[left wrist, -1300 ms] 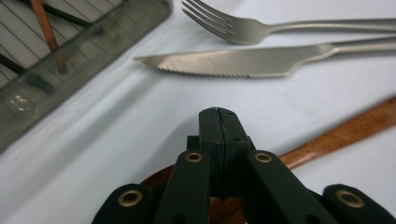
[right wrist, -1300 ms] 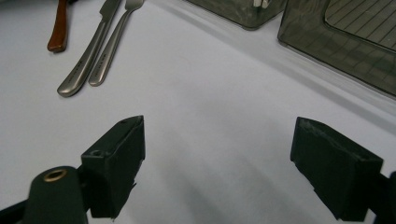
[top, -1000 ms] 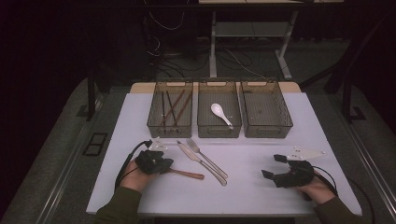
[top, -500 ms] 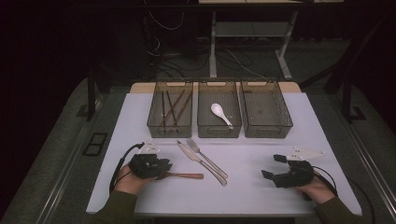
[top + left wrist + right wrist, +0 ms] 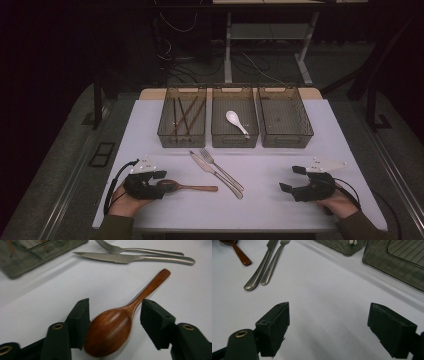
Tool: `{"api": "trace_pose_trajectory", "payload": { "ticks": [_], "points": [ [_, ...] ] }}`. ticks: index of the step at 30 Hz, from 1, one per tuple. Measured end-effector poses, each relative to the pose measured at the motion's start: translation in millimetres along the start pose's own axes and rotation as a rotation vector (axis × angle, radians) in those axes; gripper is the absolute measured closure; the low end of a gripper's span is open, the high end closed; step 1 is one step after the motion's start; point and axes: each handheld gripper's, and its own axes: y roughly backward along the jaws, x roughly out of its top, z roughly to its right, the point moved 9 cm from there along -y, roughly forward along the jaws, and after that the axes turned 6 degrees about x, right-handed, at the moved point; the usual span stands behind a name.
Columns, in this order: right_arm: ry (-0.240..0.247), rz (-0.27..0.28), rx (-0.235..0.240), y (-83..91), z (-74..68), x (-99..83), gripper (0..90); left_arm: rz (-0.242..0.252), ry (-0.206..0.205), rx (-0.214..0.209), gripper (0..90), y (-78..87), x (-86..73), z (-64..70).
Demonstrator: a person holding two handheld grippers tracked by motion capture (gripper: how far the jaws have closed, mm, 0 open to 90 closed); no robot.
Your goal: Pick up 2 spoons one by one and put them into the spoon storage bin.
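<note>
A brown wooden spoon [image 5: 192, 188] lies flat on the white table [image 5: 270, 210] at the near left, handle pointing right. My left gripper [image 5: 161, 181] is open, its jaws on either side of the spoon's bowl [image 5: 110, 332]. In the left gripper view [image 5: 115, 307] the left pad [image 5: 79, 320] touches the bowl and the right pad [image 5: 155, 322] stands apart from it. At the near right my right gripper [image 5: 292, 179] rests open on bare table, nothing between its jaws [image 5: 329, 308].
A steel knife [image 5: 212, 174] and fork [image 5: 223, 169] lie side by side mid-table. Three clear bins stand behind: the left one [image 5: 165, 131] holds chopsticks, the middle one [image 5: 216, 135] a white spoon [image 5: 236, 121], the right one [image 5: 306, 131] nothing.
My left gripper has drawn back to the left and nearer the table's front edge, so the spoon's bowl now shows ahead of its jaws. The right gripper has barely moved.
</note>
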Motion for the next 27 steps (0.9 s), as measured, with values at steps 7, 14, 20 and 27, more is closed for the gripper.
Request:
{"api": "trace_pose_trajectory", "payload": {
  "ticks": [7,14,20,27],
  "points": [
    [0.009,-0.010,0.003,-1.6,-1.0,-0.9,17.8,-0.039,0.001,0.012,33.8,-5.9,-10.4,-8.5],
    [0.012,-0.012,0.003,-2.6,-0.4,-1.6,17.9,-0.072,-0.013,0.016,33.4,-11.1,-15.6,-10.0],
    [0.011,-0.015,0.004,-2.9,-1.1,-1.7,17.9,-0.104,-0.042,0.029,33.6,-14.1,-19.1,-8.6],
    [0.013,-0.014,0.004,-2.9,-0.5,-1.7,17.8,-0.112,-0.072,0.007,43.4,-11.9,-20.0,-5.5]
  ]
}}
